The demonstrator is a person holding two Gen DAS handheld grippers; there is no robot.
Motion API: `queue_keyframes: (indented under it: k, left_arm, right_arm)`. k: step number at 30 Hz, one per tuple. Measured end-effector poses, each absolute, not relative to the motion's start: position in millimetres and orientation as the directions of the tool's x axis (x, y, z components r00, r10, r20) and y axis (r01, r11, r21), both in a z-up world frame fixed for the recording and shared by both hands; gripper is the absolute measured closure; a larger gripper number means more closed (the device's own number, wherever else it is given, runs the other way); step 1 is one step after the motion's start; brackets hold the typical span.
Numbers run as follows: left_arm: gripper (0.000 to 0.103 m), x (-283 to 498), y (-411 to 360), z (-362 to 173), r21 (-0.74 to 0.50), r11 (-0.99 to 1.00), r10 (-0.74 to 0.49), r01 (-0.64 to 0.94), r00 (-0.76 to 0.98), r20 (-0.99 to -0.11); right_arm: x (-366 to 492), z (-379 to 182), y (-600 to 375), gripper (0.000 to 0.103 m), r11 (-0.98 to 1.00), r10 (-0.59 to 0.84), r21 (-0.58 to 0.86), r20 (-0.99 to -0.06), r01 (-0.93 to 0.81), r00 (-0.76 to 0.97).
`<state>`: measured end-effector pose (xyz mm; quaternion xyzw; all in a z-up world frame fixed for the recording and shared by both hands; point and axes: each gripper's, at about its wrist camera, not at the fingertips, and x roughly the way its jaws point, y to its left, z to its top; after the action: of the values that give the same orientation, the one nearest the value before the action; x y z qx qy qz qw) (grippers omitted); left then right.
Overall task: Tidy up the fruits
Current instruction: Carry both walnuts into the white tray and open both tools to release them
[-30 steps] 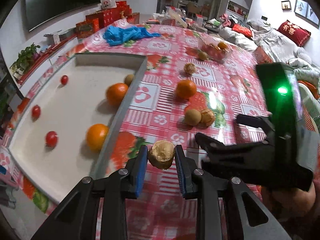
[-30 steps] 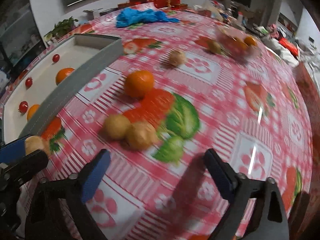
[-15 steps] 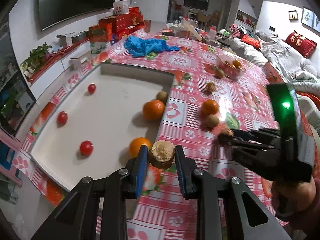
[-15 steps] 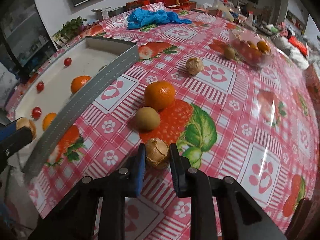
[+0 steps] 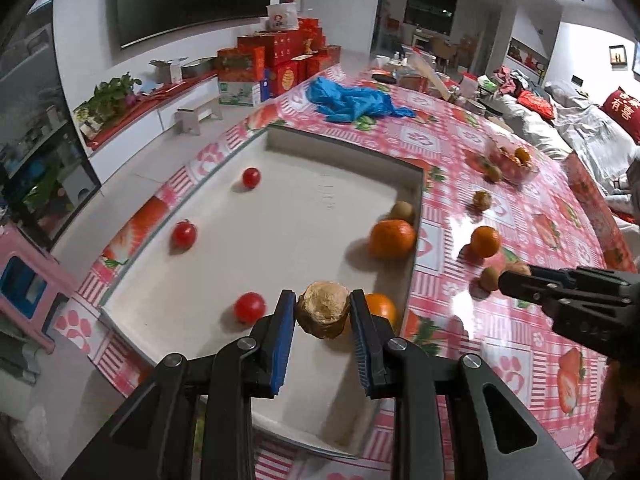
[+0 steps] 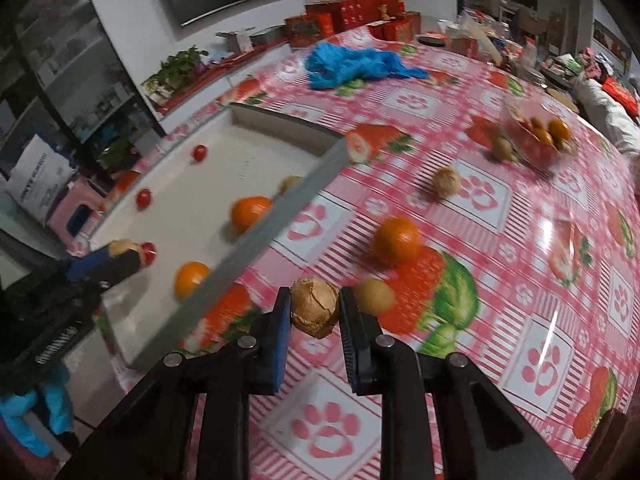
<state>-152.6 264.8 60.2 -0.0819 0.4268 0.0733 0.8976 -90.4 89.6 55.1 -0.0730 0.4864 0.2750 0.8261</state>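
Observation:
My left gripper (image 5: 323, 314) is shut on a brown rough-skinned fruit (image 5: 322, 310) and holds it above the near end of the white tray (image 5: 296, 216). The tray holds three small red tomatoes (image 5: 184, 234), two oranges (image 5: 392, 238) and a kiwi (image 5: 402, 211). My right gripper (image 6: 314, 314) is shut on a second brown fruit (image 6: 315, 311), lifted over the tablecloth right of the tray wall (image 6: 280, 216). An orange (image 6: 398, 240), a kiwi (image 6: 375, 295) and another brown fruit (image 6: 447, 182) lie on the cloth.
A clear bowl of fruit (image 6: 538, 136) stands at the back right with a kiwi (image 6: 502, 148) beside it. A blue plastic bundle (image 5: 352, 100) lies at the far end of the table. Red boxes (image 5: 276, 64) are stacked beyond. The table edge runs left of the tray.
My left gripper carried its brown fruit from the tablecloth to above the tray. My right gripper closed on a brown fruit on the cloth and lifted it.

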Motion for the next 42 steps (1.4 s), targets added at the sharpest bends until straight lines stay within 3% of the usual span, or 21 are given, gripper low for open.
queue_keyframes:
  k: [24,42]
  left_arm:
    - [0.074,-143,304,40,-0.082,0.956,0.104,-0.281,0.588,-0.802]
    - [0.073,-139,307,34,-0.068,0.954,0.119,-0.291,0.578,-0.807]
  right_arm:
    - [-97,67,185,0.078,0.737,0.445,0.173,-0.852,-0.653,0.276]
    - [-87,43,201,0.077,0.744,0.435,0.217,-0.875,-0.632,0.211]
